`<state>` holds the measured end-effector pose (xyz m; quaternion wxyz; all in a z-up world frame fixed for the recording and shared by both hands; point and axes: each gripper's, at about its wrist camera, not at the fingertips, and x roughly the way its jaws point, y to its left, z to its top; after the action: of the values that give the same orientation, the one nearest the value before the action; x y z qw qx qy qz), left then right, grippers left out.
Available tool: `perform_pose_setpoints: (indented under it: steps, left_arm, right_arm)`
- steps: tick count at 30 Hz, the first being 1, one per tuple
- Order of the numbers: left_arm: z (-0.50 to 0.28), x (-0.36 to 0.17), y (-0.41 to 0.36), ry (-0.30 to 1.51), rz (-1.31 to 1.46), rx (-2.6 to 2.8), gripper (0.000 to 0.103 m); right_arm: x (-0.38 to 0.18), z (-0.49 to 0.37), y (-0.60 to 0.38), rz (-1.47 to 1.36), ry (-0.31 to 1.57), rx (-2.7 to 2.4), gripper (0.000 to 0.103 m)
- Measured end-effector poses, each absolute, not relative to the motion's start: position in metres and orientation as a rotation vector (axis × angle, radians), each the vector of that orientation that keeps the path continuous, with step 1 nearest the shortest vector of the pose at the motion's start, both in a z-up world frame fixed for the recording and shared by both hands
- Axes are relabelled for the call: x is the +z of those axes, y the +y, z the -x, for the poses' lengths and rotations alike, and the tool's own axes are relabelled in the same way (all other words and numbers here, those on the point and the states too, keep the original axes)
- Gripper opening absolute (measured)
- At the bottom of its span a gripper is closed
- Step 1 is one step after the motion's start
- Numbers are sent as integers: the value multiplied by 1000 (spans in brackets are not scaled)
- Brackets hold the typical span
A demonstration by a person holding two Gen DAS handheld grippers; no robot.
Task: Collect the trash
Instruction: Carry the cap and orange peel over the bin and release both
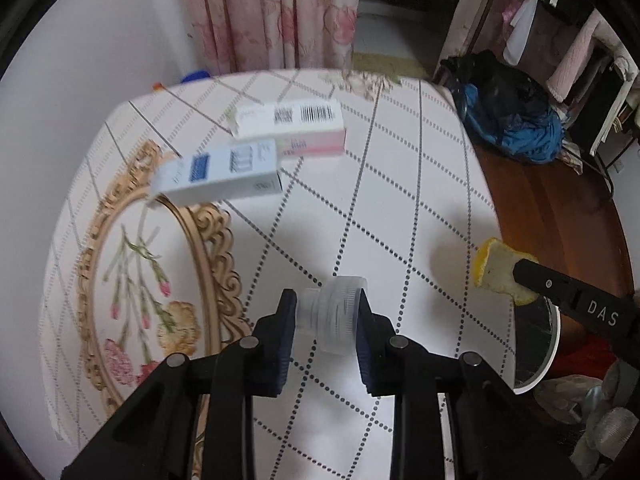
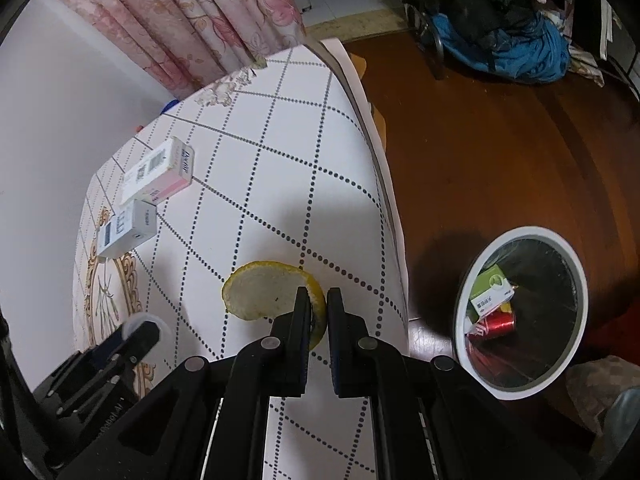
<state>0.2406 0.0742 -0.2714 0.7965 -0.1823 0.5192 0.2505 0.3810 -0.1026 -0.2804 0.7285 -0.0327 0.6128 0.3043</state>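
My left gripper is shut on a clear plastic cap and holds it above the white patterned tablecloth. My right gripper is shut on a yellow peel near the table's right edge; the peel also shows in the left wrist view. Two small boxes lie on the table: a white and blue one and a white and pink one. A round white bin stands on the floor to the right and holds a green box and a red can.
A wall and pink floral curtains stand behind the table. A chair with blue and black clothing sits on the wooden floor at the back right. The bin rim also shows in the left wrist view.
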Motion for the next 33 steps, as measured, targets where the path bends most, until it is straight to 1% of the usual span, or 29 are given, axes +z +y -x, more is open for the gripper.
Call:
perform_pose_setpoints:
  steps: [7,11,17,20,23,26,29,33]
  left_arm:
    - [-238,-222,55,1028,352,529,24]
    - [-242,-185,31,966,315,489,24]
    - [-260,-147,-18,901,283,393,24]
    - [-279,-137,-50,888,266,326,24]
    - [-299,-140,-80,902,258,262,24]
    - [-320,-153,-106,934,252,211,24]
    - [-344,-177,-131,995,253,157,24]
    - [-376,-218,-152,1106,262,99,24]
  right_arm:
    - [-243,-376,-125,24,1299,703,8]
    - [-213,-377,-151,-17,1255,714,8]
    - [-168,-388,-213,-80,1179,696,8]
    - [-151,-398,-256,-106,1148,656,8]
    - [-147,-408,-292,-122,1138,603,8]
    - [-159,-422,-332,-130,1154,530,8]
    - [-185,-437,-367,-144,1202,457,8]
    - [-238,-456,-400,-146,1302,380,8]
